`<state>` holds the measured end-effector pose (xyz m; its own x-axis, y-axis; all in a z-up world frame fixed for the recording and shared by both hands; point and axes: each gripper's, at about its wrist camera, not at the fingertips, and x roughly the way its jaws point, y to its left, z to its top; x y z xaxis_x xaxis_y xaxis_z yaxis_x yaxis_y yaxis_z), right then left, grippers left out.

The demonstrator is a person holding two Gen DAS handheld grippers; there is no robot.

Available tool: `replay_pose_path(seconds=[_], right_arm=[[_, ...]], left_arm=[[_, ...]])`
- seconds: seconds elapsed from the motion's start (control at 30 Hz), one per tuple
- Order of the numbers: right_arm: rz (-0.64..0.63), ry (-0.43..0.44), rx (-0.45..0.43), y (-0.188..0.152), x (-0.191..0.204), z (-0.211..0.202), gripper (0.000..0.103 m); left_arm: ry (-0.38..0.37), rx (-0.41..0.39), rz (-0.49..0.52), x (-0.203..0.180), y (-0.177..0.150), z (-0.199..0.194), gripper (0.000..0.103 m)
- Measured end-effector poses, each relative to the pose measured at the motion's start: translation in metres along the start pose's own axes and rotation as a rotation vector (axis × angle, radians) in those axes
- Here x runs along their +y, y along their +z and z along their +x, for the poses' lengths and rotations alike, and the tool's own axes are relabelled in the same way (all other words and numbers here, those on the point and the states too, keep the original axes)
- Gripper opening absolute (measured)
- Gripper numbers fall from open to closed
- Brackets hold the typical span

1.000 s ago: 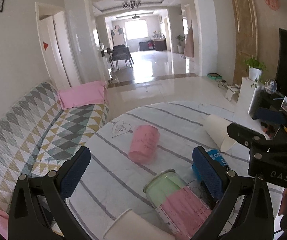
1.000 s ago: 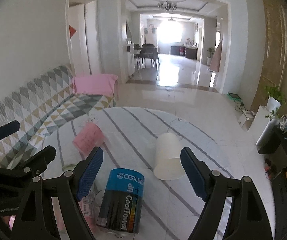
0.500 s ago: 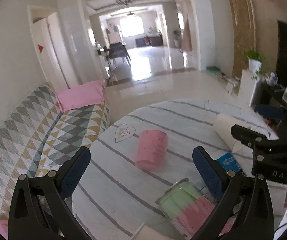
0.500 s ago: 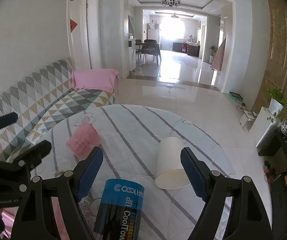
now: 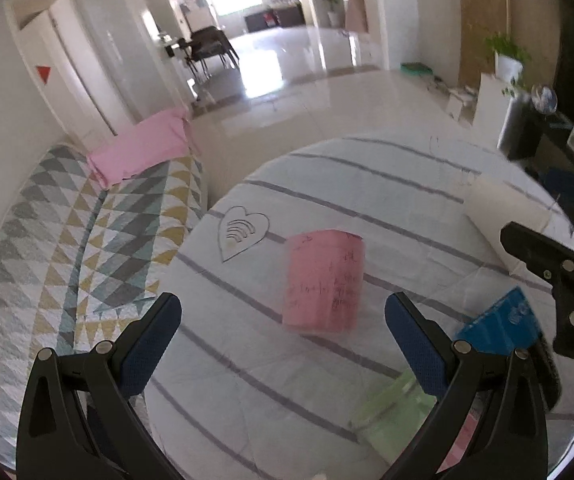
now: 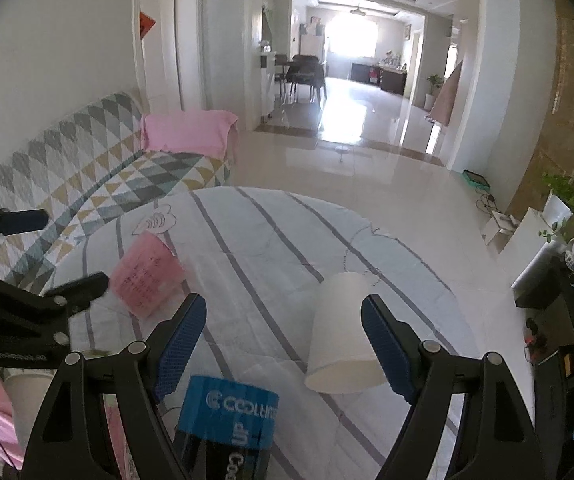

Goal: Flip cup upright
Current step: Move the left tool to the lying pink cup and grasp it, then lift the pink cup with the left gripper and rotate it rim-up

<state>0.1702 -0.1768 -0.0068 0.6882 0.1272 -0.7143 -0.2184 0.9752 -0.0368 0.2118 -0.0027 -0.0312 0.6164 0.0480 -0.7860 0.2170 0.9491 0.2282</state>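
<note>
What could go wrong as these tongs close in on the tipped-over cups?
The pink cup and white cup lie on their sides, so a nudge may roll them. The white cup sits near the table edge and could drop. The blue can crowds the right tongs.

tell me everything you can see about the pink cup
The pink cup lies on its side on the striped table, not upright. It looks like thin paper or plastic, tapered, with dark handwriting-like marks across its wall. In the right wrist view its wider end points toward the near edge of the table. A heart drawing sits just beyond it on the cloth. Nothing grips it: the left gripper hangs open in front of it, apart from it, fingers not touching.
</note>
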Motion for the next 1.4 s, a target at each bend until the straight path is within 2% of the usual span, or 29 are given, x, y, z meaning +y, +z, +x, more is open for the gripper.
replay_pose_path(seconds=[0.47, 0.53, 0.6, 0.7, 0.8, 1.13, 1.4], right_arm=[[-0.008, 0.030, 0.143, 0.011, -0.001, 0.053, 0.081], [-0.006, 0.031, 0.154, 0.010, -0.002, 0.058, 0.081], [-0.007, 0.033, 0.165, 0.010, 0.000, 0.062, 0.081], [-0.014, 0.041, 0.167, 0.010, 0.003, 0.063, 0.081], [-0.017, 0.044, 0.166, 0.012, 0.004, 0.062, 0.081], [-0.008, 0.042, 0.151, 0.012, 0.007, 0.055, 0.081], [-0.013, 0.043, 0.154, 0.009, 0.006, 0.057, 0.081]], left_arm=[[-0.102, 0.198, 0.037, -0.010, 0.031, 0.072, 0.103], [-0.095, 0.229, 0.037, -0.010, 0.031, 0.082, 0.103], [-0.099, 0.247, 0.020, -0.008, 0.031, 0.088, 0.097], [-0.143, 0.236, 0.002, -0.006, 0.031, 0.085, 0.078], [-0.140, 0.182, 0.008, -0.008, 0.032, 0.074, 0.069], [-0.188, -0.011, -0.018, 0.001, 0.035, 0.039, 0.068], [-0.184, 0.005, 0.019, -0.004, 0.026, 0.036, 0.068]])
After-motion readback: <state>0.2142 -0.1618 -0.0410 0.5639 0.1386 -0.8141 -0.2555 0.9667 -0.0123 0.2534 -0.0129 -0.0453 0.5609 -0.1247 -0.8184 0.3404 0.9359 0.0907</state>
